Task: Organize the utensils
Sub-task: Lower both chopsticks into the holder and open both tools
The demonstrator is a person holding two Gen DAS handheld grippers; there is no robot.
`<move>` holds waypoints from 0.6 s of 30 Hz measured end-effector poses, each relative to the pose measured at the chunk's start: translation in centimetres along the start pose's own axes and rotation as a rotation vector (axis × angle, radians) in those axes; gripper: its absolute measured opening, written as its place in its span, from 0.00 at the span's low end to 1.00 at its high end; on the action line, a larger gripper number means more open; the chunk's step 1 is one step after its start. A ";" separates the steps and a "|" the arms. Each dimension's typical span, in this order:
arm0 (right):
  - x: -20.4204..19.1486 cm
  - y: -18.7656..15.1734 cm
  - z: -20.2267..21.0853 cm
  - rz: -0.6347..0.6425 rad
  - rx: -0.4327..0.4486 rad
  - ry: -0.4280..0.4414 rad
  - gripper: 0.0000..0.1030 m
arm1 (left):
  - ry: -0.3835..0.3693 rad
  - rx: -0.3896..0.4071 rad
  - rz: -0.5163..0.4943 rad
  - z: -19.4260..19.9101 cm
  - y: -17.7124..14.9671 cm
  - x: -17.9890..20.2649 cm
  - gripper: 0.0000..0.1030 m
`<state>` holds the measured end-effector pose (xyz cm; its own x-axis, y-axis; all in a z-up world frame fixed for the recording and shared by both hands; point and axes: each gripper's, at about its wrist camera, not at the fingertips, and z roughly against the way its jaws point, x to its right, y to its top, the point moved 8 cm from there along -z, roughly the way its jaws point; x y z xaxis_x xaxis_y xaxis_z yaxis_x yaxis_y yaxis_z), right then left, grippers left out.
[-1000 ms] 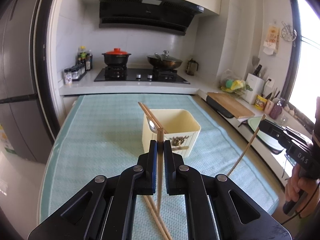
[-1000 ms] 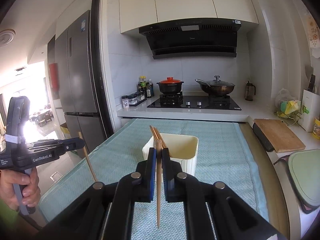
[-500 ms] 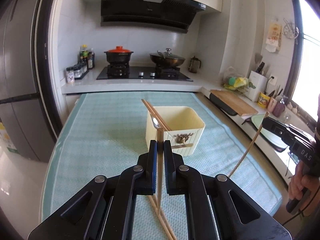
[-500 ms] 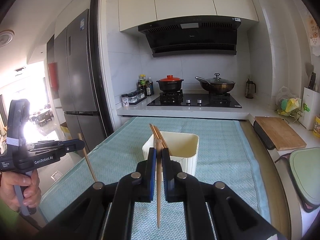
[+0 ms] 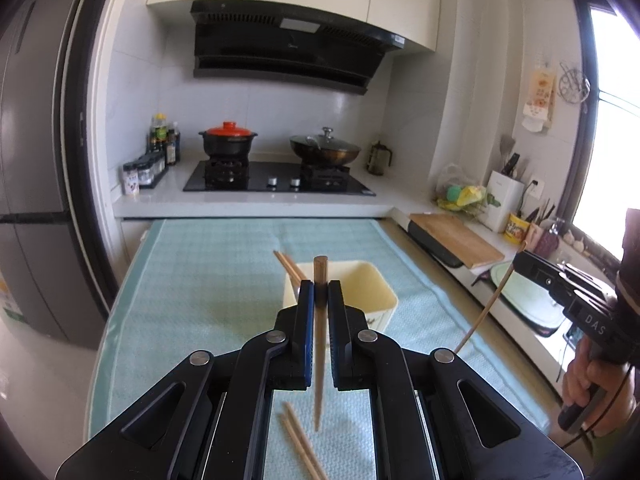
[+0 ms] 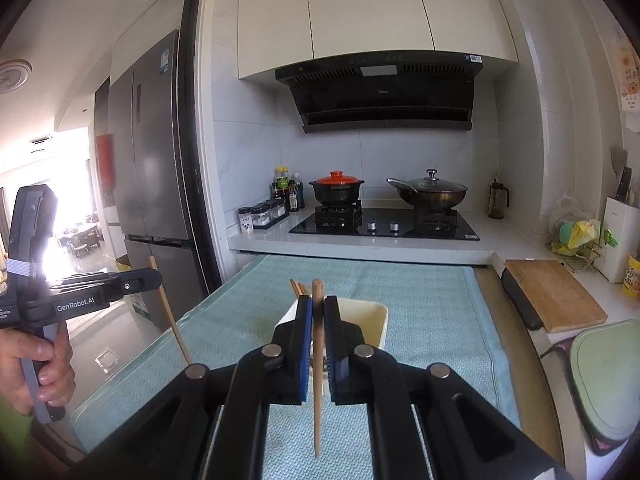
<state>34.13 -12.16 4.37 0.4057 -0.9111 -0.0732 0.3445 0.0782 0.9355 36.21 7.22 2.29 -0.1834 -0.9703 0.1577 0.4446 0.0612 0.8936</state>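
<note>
Wooden chopsticks are split between both grippers and the table: the left gripper (image 5: 319, 292) is clamped on one upright brown wooden chopstick (image 5: 319, 360) whose thin tip hangs clear above the light teal woven table mat (image 5: 192, 288), and the right gripper (image 6: 318, 312) is clamped on a second upright wooden chopstick (image 6: 317, 392) in the same way. In the left wrist view, a loose pair of wooden chopsticks (image 5: 300, 444) lies flat on the mat near its front edge, just below the held tip. Ahead of both grippers, around the middle of the mat, stands a cream square plastic utensil holder (image 5: 372, 292) with more chopsticks (image 5: 288, 266) leaning out of its left back corner. The mat around the holder is bare on the left, right and far sides, up to the white stove counter (image 5: 248, 204) at its far edge. Along the right edge runs a counter carrying a wooden cutting board (image 6: 556, 300). In the right wrist view, the left gripper sits out past the mat's left edge, held by a hand (image 6: 36, 372), well apart from the holder.
</note>
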 end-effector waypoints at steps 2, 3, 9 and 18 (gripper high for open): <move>0.1 2.0 -0.1 0.014 0.037 -0.004 0.06 | 0.000 0.045 0.006 0.1 2.2 -0.1 0.04; 0.1 3.0 -0.2 0.022 0.058 -0.007 0.06 | -0.002 0.070 0.013 0.1 3.4 -0.1 0.04; 0.5 8.3 -2.8 0.047 0.138 -0.023 0.06 | 0.005 0.199 0.057 -1.4 9.2 -0.4 0.04; 2.1 6.6 -12.7 0.054 0.028 -0.030 0.06 | 0.034 0.053 0.144 -12.1 7.2 -1.7 0.04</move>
<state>47.99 -8.43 6.02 0.3972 -0.9176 -0.0124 0.2989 0.1166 0.9471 50.31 6.46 3.40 -0.0907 -0.9580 0.2720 0.4171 0.2115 0.8839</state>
